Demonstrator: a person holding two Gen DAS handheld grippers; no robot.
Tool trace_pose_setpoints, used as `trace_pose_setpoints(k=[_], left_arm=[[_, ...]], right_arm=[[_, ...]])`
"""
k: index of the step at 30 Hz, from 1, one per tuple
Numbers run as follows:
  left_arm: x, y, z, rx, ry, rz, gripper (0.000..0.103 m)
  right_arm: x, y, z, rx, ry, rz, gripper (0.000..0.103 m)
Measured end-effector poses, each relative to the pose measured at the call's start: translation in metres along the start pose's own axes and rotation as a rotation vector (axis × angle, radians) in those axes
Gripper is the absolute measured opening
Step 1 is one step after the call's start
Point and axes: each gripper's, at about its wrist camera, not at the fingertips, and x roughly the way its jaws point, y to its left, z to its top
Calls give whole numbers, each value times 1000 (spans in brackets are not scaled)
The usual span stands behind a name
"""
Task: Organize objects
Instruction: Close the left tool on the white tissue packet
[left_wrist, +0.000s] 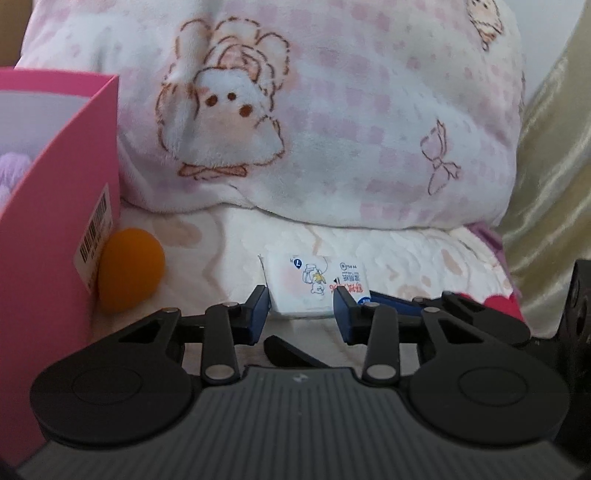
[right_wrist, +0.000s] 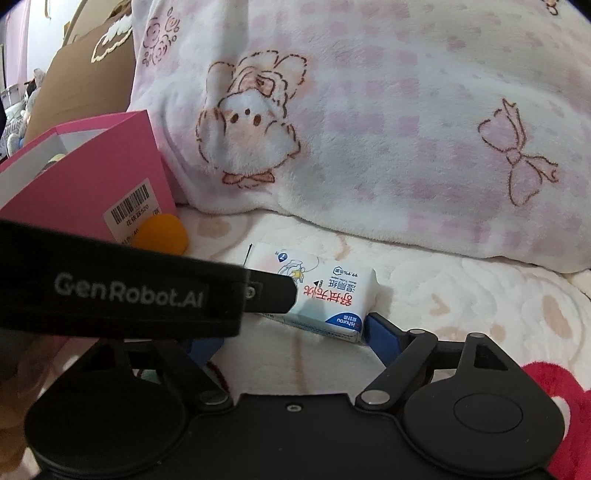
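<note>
A small white wipes packet (left_wrist: 303, 284) with red and blue print lies flat on the cream bed cover (left_wrist: 221, 236). My left gripper (left_wrist: 301, 295) is down at its near end. The left pad sits against the packet's left edge and the right pad overlaps its face, so the jaws are shut on it. From the right wrist view the packet (right_wrist: 332, 291) shows beyond my right gripper (right_wrist: 291, 332), which stands open and wide. Its right pad (right_wrist: 380, 328) touches the packet's near corner. The left gripper's black body (right_wrist: 122, 291) hides its left pad.
A pink open box (left_wrist: 55, 221) with a barcode label stands at the left, with an orange ball (left_wrist: 129, 269) against it. A big fleece pillow (left_wrist: 332, 129) with a bunny print rises just behind the packet. Something red and plush (right_wrist: 546, 384) lies at the near right. A gold cloth (left_wrist: 546, 184) hangs at the right.
</note>
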Motion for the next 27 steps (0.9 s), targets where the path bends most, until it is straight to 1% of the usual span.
trace_pose_setpoints(k=[3,5,9,12,14,16,17,19,22,23,25,27], left_arm=[[2,-4,-2,24,7,24,36],[0,-5,-1,21,18,23,36],[-3,-3,3,-32,91,-13,36],[-6,-2,4,-91,142,-36,36],[-10,-2,4,-85,146,-57,36],[-9,0,6,-96,167,-73,36],[-10,0,6,-97,162,-73,36],[-9,-2,6,-77,157,-46,36],[-5,-5,4,-28,159,45,36],[-2,-4,3,-26,161,51,37],[1,2,1,-55,168,38,38],[1,6,3,-76,161,17,34]], right_arm=[[-2,6,3,-63,12,-8,85],[-6,9,5,-83,11,-11,85],[-12,8,8,-91,24,-16,85],[-14,7,6,-89,60,-9,86],[-13,4,5,-70,81,-1,86],[-7,-3,7,-4,112,15,86],[-5,-7,7,25,118,23,87],[-4,-11,7,48,112,34,88],[-5,-12,7,57,107,47,90],[-4,-12,6,61,109,50,90],[-1,-12,5,51,114,49,92],[1,-10,7,45,109,47,93]])
